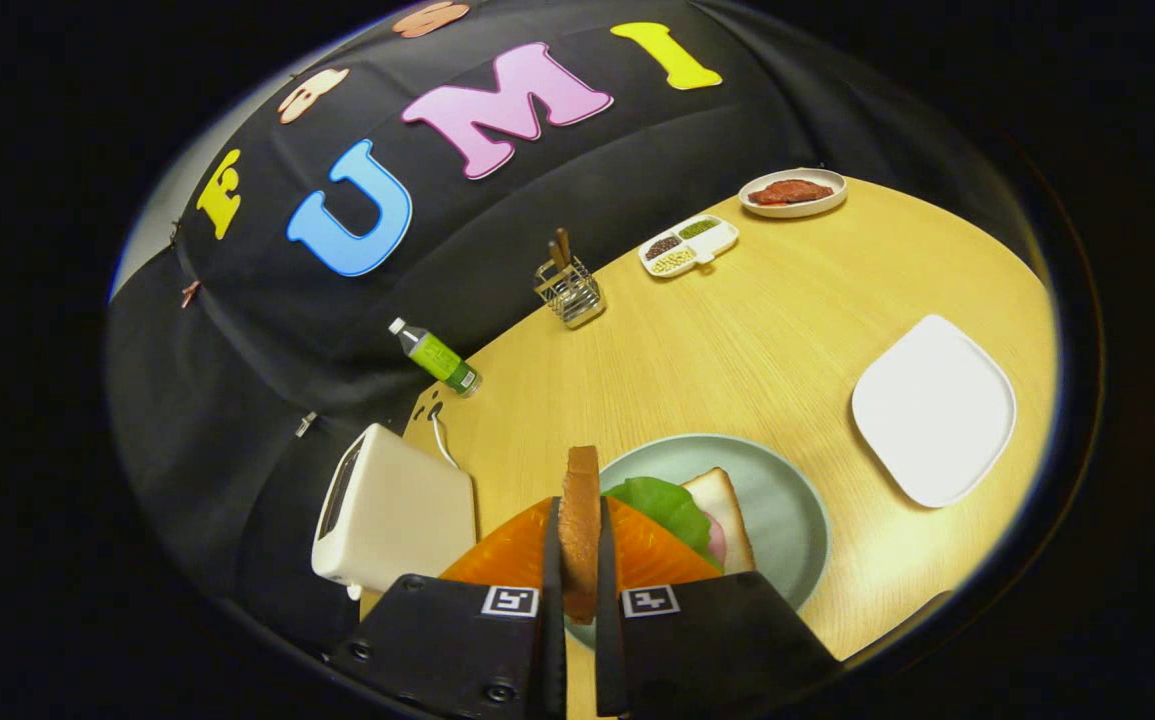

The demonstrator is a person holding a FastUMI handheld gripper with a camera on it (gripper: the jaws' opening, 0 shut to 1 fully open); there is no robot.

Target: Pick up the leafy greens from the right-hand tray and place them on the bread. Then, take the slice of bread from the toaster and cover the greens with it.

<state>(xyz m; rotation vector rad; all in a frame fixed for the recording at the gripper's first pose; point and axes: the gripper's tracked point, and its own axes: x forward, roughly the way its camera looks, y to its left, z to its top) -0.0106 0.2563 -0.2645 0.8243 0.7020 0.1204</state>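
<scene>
Your claw (578, 560) grips a slice of bread (581, 520) on edge, both fingers pressed against its faces. Just beyond, the leafy greens (665, 508) lie on the bread (727, 505) in the pale green plate (797, 510). The white toaster (392, 515) stands beside it on the worktop (737, 340).

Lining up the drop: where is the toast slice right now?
In the gripper view, the toast slice stands on edge, clamped between the hand-held gripper fingers, just right of the toaster and near the plate holding the greens.
</scene>
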